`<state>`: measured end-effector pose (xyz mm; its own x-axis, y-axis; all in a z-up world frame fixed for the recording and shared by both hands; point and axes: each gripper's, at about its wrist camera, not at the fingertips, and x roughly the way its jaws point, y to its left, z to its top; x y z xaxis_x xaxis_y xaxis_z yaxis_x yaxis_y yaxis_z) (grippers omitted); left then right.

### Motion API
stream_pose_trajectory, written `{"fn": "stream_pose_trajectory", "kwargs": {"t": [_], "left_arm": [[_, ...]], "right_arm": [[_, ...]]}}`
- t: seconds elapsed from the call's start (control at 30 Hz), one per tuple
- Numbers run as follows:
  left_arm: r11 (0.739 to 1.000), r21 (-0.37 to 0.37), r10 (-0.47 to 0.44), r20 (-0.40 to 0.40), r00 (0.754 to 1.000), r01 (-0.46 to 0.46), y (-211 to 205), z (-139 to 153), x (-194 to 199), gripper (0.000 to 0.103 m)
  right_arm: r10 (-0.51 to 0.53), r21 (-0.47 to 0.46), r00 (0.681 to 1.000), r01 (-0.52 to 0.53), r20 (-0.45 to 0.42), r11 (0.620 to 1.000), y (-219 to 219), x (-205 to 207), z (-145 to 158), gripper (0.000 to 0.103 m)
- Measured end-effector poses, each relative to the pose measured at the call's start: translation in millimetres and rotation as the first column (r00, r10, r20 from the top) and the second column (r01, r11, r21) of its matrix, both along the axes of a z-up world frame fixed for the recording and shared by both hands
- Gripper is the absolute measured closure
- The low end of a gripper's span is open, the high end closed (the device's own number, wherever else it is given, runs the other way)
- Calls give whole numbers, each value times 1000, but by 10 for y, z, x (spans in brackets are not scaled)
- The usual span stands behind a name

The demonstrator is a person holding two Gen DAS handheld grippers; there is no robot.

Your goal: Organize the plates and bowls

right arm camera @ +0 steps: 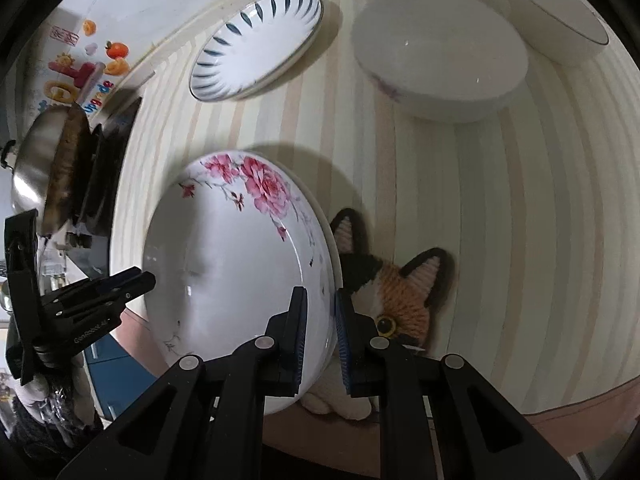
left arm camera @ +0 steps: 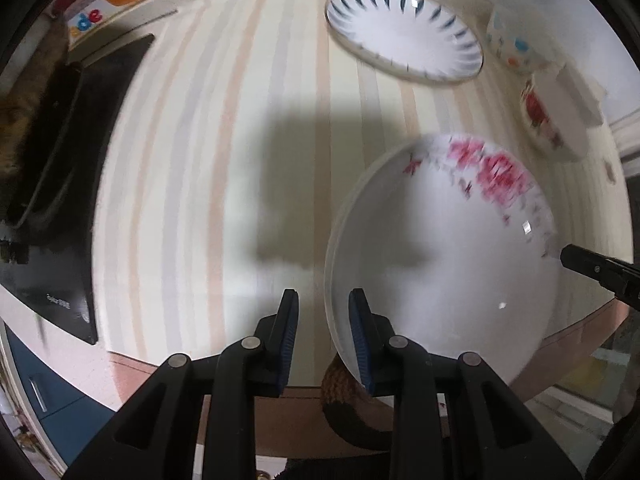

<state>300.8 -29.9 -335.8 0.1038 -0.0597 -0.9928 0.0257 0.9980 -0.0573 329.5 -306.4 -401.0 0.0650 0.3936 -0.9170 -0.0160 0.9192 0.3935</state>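
A white plate with pink flowers (right arm camera: 236, 272) is tilted up off the striped table. My right gripper (right arm camera: 322, 340) is shut on its right rim. My left gripper (left arm camera: 323, 340) is open beside the plate's left rim (left arm camera: 440, 264), with the rim at its right finger. It also shows at the left of the right wrist view (right arm camera: 140, 280). A blue-leaf plate (left arm camera: 404, 32) lies at the back. A white bowl with a floral band (right arm camera: 440, 52), a plain white bowl (right arm camera: 560, 12) and a dotted bowl (left arm camera: 512, 44) stand at the back right.
A knitted cat-face mat (right arm camera: 392, 292) lies under the lifted plate near the table's front edge. A black induction cooker (left arm camera: 80, 184) with a steel wok (right arm camera: 36, 156) stands at the left. The table's front edge (left arm camera: 132, 364) runs just ahead of my grippers.
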Motion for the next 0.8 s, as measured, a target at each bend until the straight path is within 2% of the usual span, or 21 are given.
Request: {"fn": "stream_pose_trajectory", "kwargs": {"t": [0.1, 0.23, 0.27, 0.3, 0.4, 0.47, 0.6, 0.8], "left_arm": [[1000, -7, 8, 61, 998, -8, 31, 284, 131, 79], [999, -40, 20, 109, 994, -16, 46, 508, 565, 77], [999, -51, 26, 110, 994, -21, 61, 524, 723, 77], [998, -59, 32, 112, 993, -25, 58, 519, 908, 77], [996, -77, 46, 95, 994, -39, 48, 389, 1349, 77], [996, -82, 52, 76, 996, -46, 26, 290, 1600, 77], [998, -64, 25, 30, 999, -23, -16, -26, 2108, 77], [998, -57, 15, -48, 999, -18, -6, -435, 2456, 77]], "right_arm": [[-22, 36, 1000, 21, 18, 999, -70, 44, 194, 86], [-40, 95, 993, 29, 112, 995, -109, 314, 693, 82], [-47, 110, 991, 33, 126, 993, -118, 439, 788, 75], [-49, 118, 990, 33, 135, 993, -116, 562, 855, 71], [-44, 96, 984, 27, 174, 995, -95, 1072, 969, 70], [-30, 49, 984, 22, 173, 999, -32, 1442, 901, 70], [-15, -4, 995, 15, 104, 1000, 79, 2054, 517, 70], [24, -108, 999, -21, 25, 994, 256, 2479, 28, 70]]}}
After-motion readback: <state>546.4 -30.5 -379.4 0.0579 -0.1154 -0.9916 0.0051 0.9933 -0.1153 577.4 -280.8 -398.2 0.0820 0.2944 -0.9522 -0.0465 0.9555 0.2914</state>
